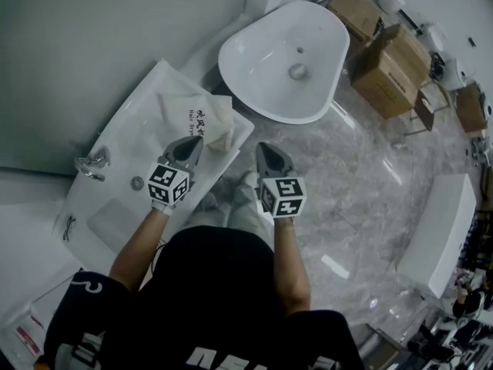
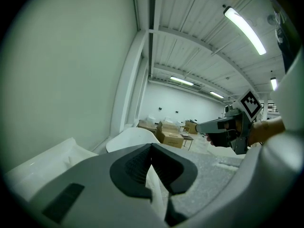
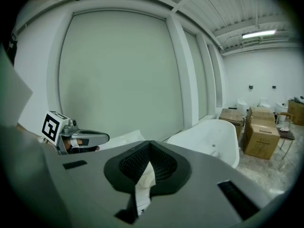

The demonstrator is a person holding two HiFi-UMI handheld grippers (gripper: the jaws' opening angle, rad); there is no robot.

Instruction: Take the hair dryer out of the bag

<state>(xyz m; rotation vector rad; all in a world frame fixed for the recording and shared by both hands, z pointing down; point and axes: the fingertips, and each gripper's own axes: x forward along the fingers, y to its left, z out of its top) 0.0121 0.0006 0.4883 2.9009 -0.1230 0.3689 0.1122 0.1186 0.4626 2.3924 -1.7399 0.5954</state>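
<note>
A white cloth bag [image 1: 202,122] with dark print lies on the far end of a white washbasin top [image 1: 123,141]. No hair dryer shows. My left gripper [image 1: 192,143] hovers just short of the bag's near edge, jaws shut. My right gripper [image 1: 266,149] hangs beside it off the basin's edge, over the floor, also shut. In the left gripper view the left gripper [image 2: 152,148] has its pads together, and the right gripper [image 2: 202,126] shows to its right. In the right gripper view the right gripper [image 3: 151,145] is closed too, with only a thin white strip in the slit.
A faucet [image 1: 92,163] and a drain [image 1: 137,183] sit at the washbasin's near left. A white oval tub [image 1: 289,56] stands beyond the bag. Cardboard boxes [image 1: 389,60] are stacked at the back right on a grey marble floor [image 1: 362,176]. A wall runs along the left.
</note>
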